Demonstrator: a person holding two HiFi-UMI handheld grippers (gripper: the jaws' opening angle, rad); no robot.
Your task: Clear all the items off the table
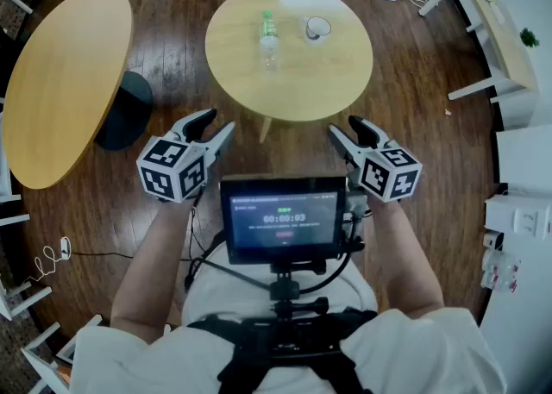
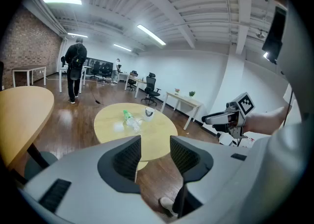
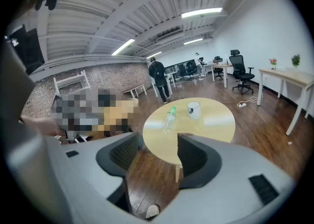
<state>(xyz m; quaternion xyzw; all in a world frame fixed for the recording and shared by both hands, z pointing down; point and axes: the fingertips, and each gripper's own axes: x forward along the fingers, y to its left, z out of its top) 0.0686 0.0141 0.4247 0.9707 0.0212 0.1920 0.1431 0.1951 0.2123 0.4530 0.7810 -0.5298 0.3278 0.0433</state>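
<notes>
A round wooden table (image 1: 293, 82) stands ahead of me. On it lie a clear plastic bottle with a green cap (image 1: 269, 40) and, to its right, a white mug (image 1: 317, 28). The bottle (image 2: 129, 119) and mug (image 2: 149, 113) also show in the left gripper view, and the bottle (image 3: 168, 117) and mug (image 3: 194, 110) in the right gripper view. My left gripper (image 1: 214, 128) is held short of the table's near edge, open and empty. My right gripper (image 1: 352, 132) hangs level with it on the right, open with nothing between its jaws.
A second round table (image 1: 65, 82) stands to the left with a dark base (image 1: 125, 108) beside it. A white desk (image 1: 492, 30) with a small plant is at the far right. A person (image 2: 74, 68) stands far back. A monitor (image 1: 283, 215) sits on my chest rig.
</notes>
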